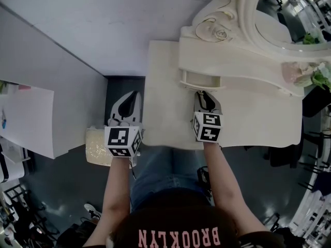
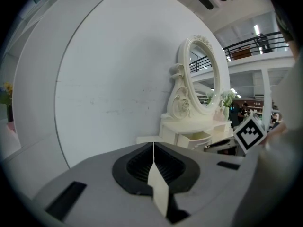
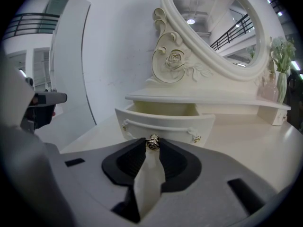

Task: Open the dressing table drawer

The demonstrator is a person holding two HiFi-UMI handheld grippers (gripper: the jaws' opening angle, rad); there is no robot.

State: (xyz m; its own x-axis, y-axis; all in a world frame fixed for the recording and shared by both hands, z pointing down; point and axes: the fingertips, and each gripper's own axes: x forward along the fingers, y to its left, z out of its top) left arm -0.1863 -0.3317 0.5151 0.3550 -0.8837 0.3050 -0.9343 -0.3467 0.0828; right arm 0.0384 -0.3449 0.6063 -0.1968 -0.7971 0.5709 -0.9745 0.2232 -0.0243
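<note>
Right gripper view shows the right gripper point(image 3: 151, 146), fingers clamped on the small round brass knob point(image 3: 152, 142) of the cream, curved-front wooden drawer point(image 3: 165, 123). The drawer stands partly pulled out beneath the oval mirror point(image 3: 213, 27) near the cream worktop's point(image 1: 248, 123) back edge. The left gripper point(image 1: 126, 107) hangs off the left edge, fingers together, empty. The opening looks mostly done; a little more pull may remain.

We get only part of the mirror point(image 1: 269, 14): the head view's top and right edges cut it, and the flowers point(image 1: 320, 79) run off the right edge. From above, the right gripper point(image 1: 206, 94) covers the drawer's point(image 3: 165, 122) knob point(image 3: 152, 142). In its own view the jaws clamp it, leaving just its tip showing. We cannot identify the pale grainy thing point(image 1: 97, 148) partly under the left gripper point(image 1: 133, 95).
</note>
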